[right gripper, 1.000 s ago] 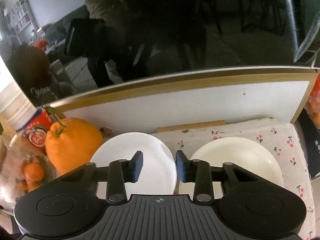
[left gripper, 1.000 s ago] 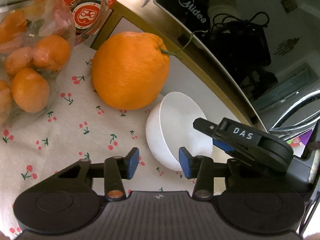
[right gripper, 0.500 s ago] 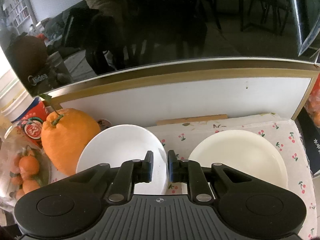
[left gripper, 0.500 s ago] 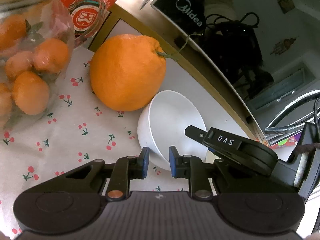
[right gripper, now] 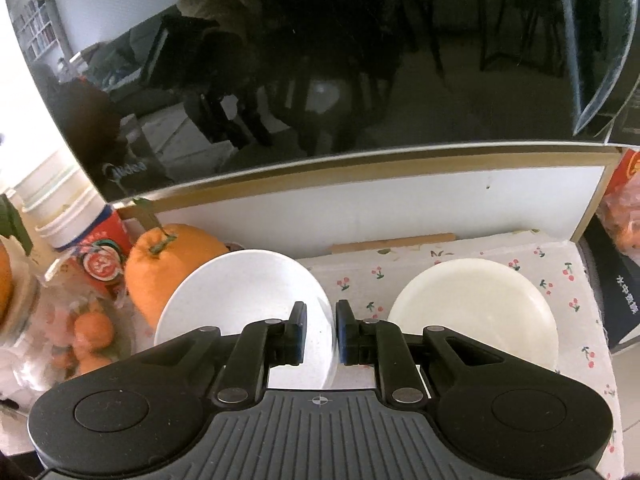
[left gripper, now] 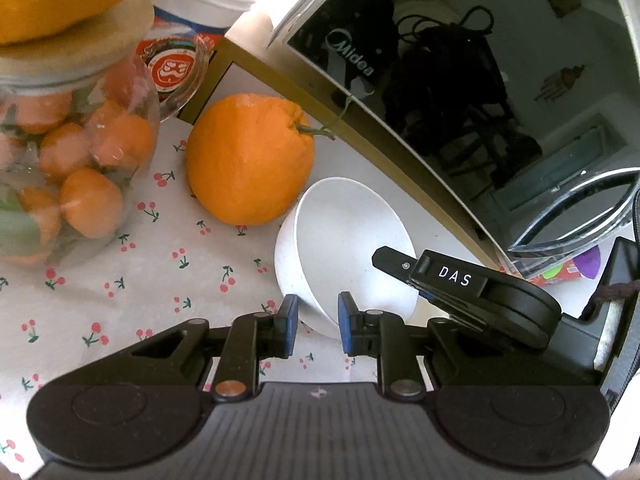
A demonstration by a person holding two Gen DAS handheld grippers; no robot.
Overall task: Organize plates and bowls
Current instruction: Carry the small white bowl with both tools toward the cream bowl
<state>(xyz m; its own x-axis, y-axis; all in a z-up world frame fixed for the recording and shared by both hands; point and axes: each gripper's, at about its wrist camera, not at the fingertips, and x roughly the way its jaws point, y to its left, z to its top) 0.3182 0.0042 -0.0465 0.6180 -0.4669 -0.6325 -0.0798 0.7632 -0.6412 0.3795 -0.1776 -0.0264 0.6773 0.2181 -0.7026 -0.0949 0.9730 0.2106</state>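
Gripping the bowl (right gripper: 244, 308) is the step in hand — the right gripper (right gripper: 321, 330) has its fingers either side of the bowl's right rim, low centre of the right wrist view, and looks closed on it, though actual pad contact is hard to confirm. In the left wrist view that same right gripper reaches in from the right edge, over the bowl's rim. The left gripper (left gripper: 314, 324) sits at the bowl's near wall, low centre of its frame, with its fingers narrowed around the rim; whether they truly clamp it I cannot tell.

The bowl looks tipped, leaning toward the orange (left gripper: 250, 158) just beside it at frame left. A plate (right gripper: 474, 314) lies flat on the cherry-print cloth (left gripper: 120, 272) covering the worktop, lower right of the right wrist view, apart from the bowl.

Next, by my reading, the bowl wants lifting clear of the orange and carrying right — set down centred on the plate. That calls for a firm pinch on a thin, smooth rim and a level carry, since a tilted bowl may swing or slip.
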